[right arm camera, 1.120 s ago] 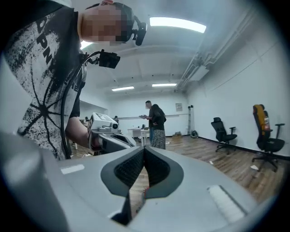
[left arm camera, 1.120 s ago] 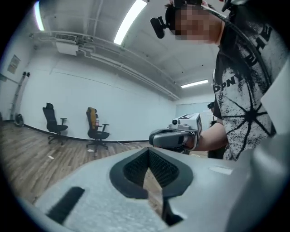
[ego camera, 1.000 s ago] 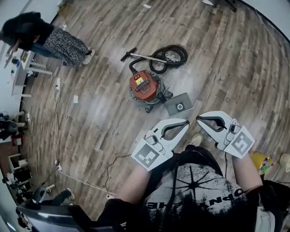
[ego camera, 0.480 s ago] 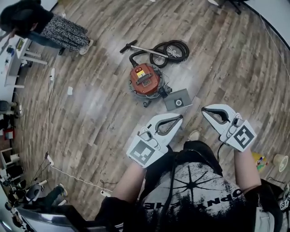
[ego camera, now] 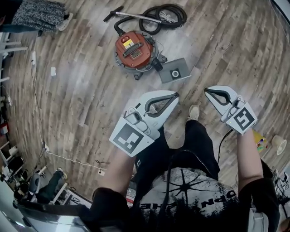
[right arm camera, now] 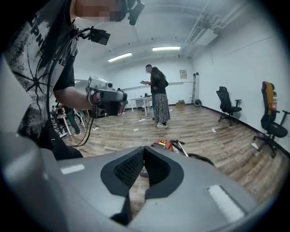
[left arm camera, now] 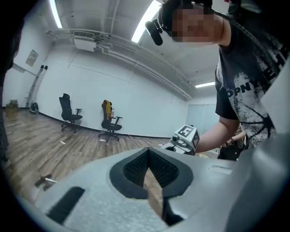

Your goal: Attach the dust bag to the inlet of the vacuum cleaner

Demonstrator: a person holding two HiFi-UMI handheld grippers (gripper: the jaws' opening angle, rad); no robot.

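Observation:
A red round vacuum cleaner [ego camera: 132, 50] stands on the wooden floor ahead of me, with its black hose [ego camera: 164, 16] coiled behind it. The flat grey dust bag [ego camera: 174, 70], with a round hole in its card, lies on the floor just right of the vacuum. My left gripper [ego camera: 174, 95] is shut and holds nothing, well short of the bag. Farther right, my right gripper [ego camera: 207, 91] is also shut and holds nothing. In the right gripper view the red vacuum cleaner [right arm camera: 161, 145] shows low beyond the closed tips.
A person in a patterned skirt [ego camera: 38, 13] stands at the far left, also the person [right arm camera: 158, 95] seen in the right gripper view. White tables [ego camera: 5, 43] line the left wall. A cable [ego camera: 38, 108] runs over the floor at left. Office chairs [left arm camera: 69, 112] stand by the far wall.
Both grippers have come down, and the view has shifted so the vacuum and bag sit higher in the picture. Both stay shut. The person at the left has slid toward the top edge.

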